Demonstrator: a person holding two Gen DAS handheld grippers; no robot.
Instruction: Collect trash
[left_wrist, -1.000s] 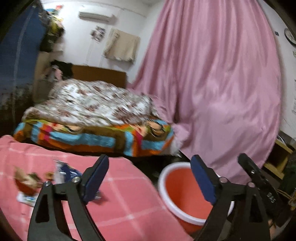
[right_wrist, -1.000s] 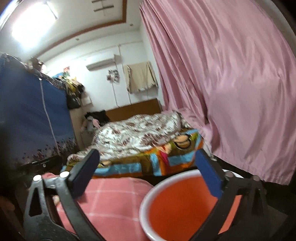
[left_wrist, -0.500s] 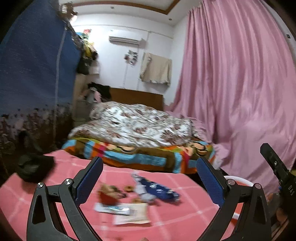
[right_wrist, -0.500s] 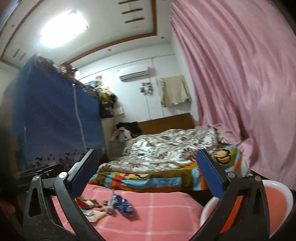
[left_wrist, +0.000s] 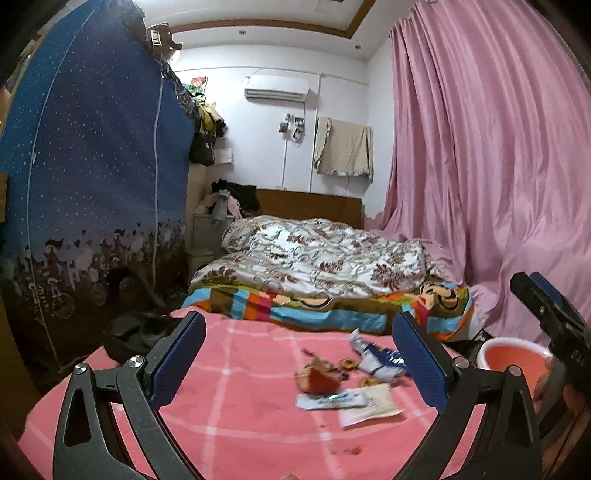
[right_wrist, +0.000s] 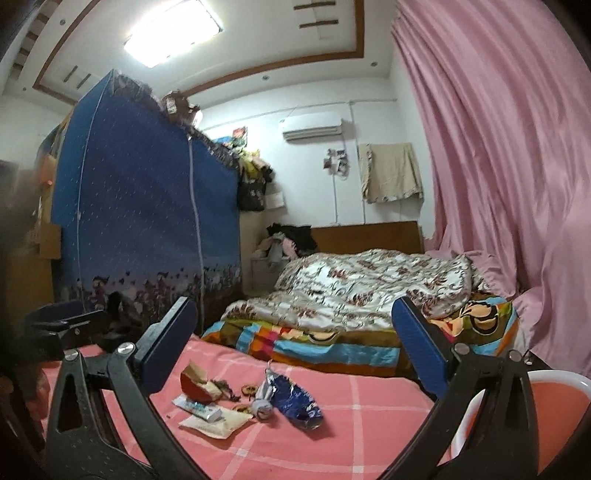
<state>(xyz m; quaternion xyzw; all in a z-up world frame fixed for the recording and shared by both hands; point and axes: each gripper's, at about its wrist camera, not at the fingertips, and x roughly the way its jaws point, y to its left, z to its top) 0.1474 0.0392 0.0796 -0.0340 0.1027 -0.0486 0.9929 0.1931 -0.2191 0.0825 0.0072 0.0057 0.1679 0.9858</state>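
The trash lies in a loose cluster on the pink checked table (right_wrist: 351, 435), ahead of both grippers and not yet touched by either. From the left gripper (left_wrist: 299, 365), whose jaws stand wide and empty, the cluster sits ahead and toward its right finger: a red-brown torn carton (left_wrist: 319, 378), a flat white packet (left_wrist: 369, 404) nearest the gripper, and a crumpled blue wrapper (left_wrist: 380, 360) just inside the right finger. From the right gripper (right_wrist: 293, 349), also wide and empty, the same heap sits ahead and toward its left finger, with the blue wrapper (right_wrist: 293, 400) close to the middle of its gap. The wrapper's long axis runs roughly away from the right gripper, slanting a little toward its right side, so the jaws would close across its narrow width. The orange basin (right_wrist: 517, 413) stands off the table's edge beyond the right gripper's right finger, so the right gripper looks better placed to carry a piece to it.
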